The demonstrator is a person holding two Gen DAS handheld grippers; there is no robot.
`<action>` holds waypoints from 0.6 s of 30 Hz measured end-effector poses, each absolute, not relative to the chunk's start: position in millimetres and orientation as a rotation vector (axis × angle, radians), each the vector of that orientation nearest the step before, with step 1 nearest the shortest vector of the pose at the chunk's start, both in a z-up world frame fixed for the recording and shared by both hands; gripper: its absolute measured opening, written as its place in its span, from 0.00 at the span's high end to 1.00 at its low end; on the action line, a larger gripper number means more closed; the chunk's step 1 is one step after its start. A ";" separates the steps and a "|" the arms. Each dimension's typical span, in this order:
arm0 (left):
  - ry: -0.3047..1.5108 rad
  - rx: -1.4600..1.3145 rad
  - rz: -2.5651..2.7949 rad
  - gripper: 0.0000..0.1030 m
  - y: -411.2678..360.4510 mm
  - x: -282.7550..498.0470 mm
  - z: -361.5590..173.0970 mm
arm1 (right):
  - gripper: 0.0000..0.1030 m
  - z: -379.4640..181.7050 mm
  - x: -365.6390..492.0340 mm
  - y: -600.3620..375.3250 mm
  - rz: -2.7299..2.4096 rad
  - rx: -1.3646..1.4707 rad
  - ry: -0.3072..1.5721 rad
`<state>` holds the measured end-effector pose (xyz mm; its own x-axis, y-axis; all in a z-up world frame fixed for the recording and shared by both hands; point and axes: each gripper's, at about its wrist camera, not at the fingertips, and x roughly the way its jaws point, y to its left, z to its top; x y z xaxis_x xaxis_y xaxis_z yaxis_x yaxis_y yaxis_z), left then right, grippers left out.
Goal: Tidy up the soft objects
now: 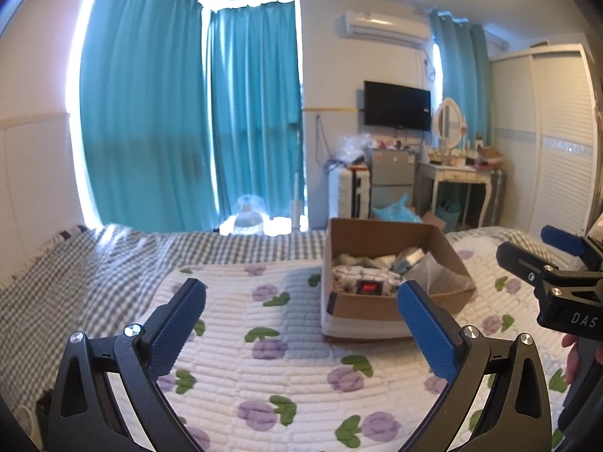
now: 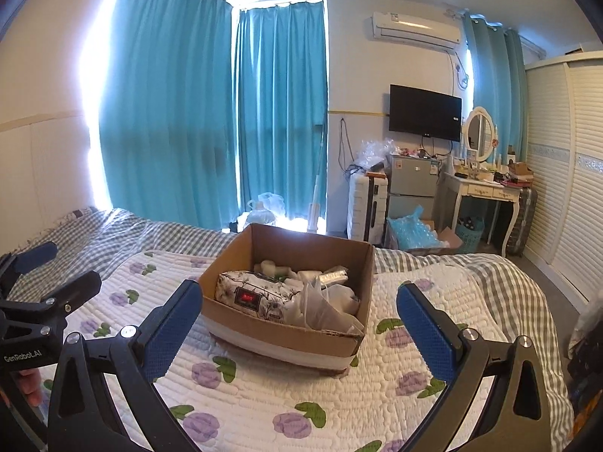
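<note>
A cardboard box (image 1: pixel 444 299) stands on the bed's flowered quilt (image 1: pixel 264 384); it also shows in the right wrist view (image 2: pixel 286 335). It holds soft packs: a white patterned tissue pack with a red label (image 2: pixel 260 295), clear plastic bags (image 2: pixel 328 309) and white rolls (image 2: pixel 271 267). My left gripper (image 1: pixel 303 326) is open and empty, low over the quilt, left of the box. My right gripper (image 2: pixel 299 326) is open and empty, just in front of the box. Each gripper shows at the edge of the other's view: the right (image 1: pixel 557 275), the left (image 2: pixel 34 293).
A grey checked sheet (image 1: pixel 75 275) covers the bed's far and left side. Teal curtains (image 2: pixel 181 113) hang behind. A suitcase (image 2: pixel 367 203), small fridge (image 2: pixel 412 184), dressing table (image 2: pixel 486 192) and wardrobe (image 2: pixel 565 173) stand past the bed at the right.
</note>
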<state>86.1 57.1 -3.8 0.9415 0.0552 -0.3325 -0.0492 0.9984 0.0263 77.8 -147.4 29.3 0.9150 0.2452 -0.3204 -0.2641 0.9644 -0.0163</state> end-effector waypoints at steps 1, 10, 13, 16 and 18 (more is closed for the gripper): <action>0.341 0.016 0.052 0.00 57.1 85.9 -3.7 | 0.00 29.0 77.9 -147.0 0.263 -0.059 0.325; 0.346 0.018 0.052 0.00 57.5 87.4 -4.2 | 0.00 31.0 76.0 -144.2 0.260 -0.064 0.326; 0.347 0.022 0.046 0.00 56.5 86.6 -4.9 | 0.00 32.3 75.0 -143.2 0.264 -0.065 0.331; 0.350 0.022 0.043 0.00 56.2 85.9 -5.6 | 0.00 31.9 74.9 -140.9 0.267 -0.065 0.334; 0.349 0.022 0.043 0.00 56.2 85.9 -5.5 | 0.00 31.8 74.7 -140.2 0.268 -0.066 0.335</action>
